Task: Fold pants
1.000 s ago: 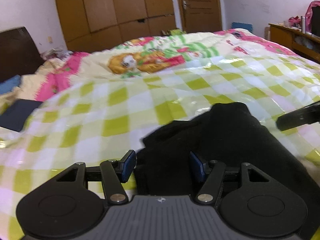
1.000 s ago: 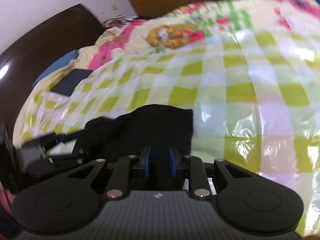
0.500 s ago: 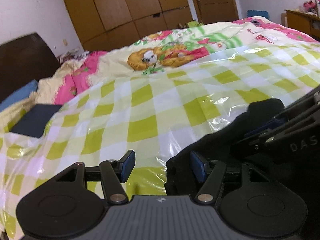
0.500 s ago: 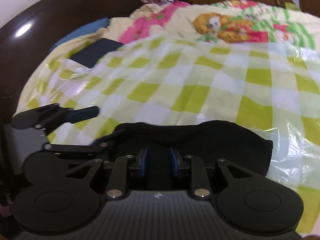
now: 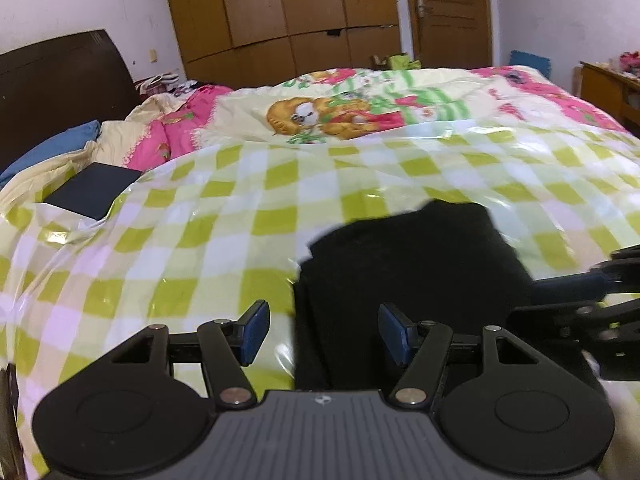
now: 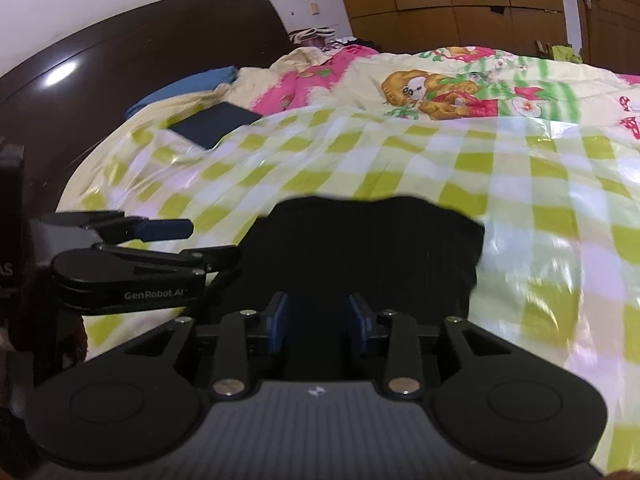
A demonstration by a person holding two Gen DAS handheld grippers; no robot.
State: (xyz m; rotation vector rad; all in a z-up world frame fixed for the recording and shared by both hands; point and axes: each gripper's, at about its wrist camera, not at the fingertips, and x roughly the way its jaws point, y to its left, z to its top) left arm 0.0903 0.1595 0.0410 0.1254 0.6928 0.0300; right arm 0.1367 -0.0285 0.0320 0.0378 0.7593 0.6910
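Pants (image 5: 416, 264), black, folded bundle, lying on green-check plastic sheet (image 5: 224, 240) over bed, near edge. Left tongs (image 5: 320, 330) spread wide, nothing gripped, straddling bundle's left edge. Right tongs (image 6: 318, 322) have just been opening, pads (image 6: 278, 324) apart w/ black cloth between, not pinched.

Home bedroom; quilted bed (image 5: 360, 128), dark headboard (image 6: 140, 80), wooden wardrobe (image 5: 280, 12)
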